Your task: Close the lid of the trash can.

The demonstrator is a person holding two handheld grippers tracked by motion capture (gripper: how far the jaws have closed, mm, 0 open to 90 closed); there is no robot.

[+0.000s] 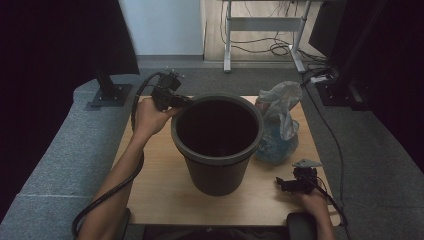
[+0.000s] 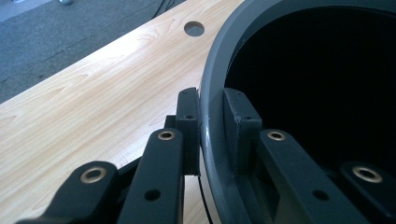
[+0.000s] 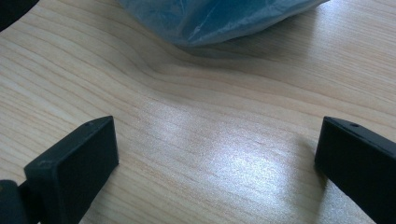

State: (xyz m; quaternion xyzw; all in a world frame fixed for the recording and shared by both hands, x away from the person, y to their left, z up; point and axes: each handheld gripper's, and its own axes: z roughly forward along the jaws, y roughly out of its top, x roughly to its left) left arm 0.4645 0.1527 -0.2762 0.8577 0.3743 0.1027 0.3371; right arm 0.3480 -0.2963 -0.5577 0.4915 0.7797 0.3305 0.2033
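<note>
A dark grey plastic bin (image 1: 217, 167) stands upright in the middle of the wooden table (image 1: 155, 195), and its inside looks dark. My left gripper (image 1: 184, 102) is at the bin's far left edge. In the left gripper view my left gripper (image 2: 211, 128) is shut on the bin's rim (image 2: 211, 84), with one jaw outside the wall and one inside. A crumpled blue plastic bag (image 1: 277, 127) lies just right of the bin. My right gripper (image 1: 283, 184) rests low near the front right corner. In the right gripper view my right gripper (image 3: 215, 156) is open over bare wood, short of the bag (image 3: 219, 18).
A round cable hole (image 2: 194, 28) sits in the table top beyond the bin. Grey carpet (image 1: 60, 150) surrounds the table. A desk frame (image 1: 260, 30) with cables stands behind, and dark stands flank both sides.
</note>
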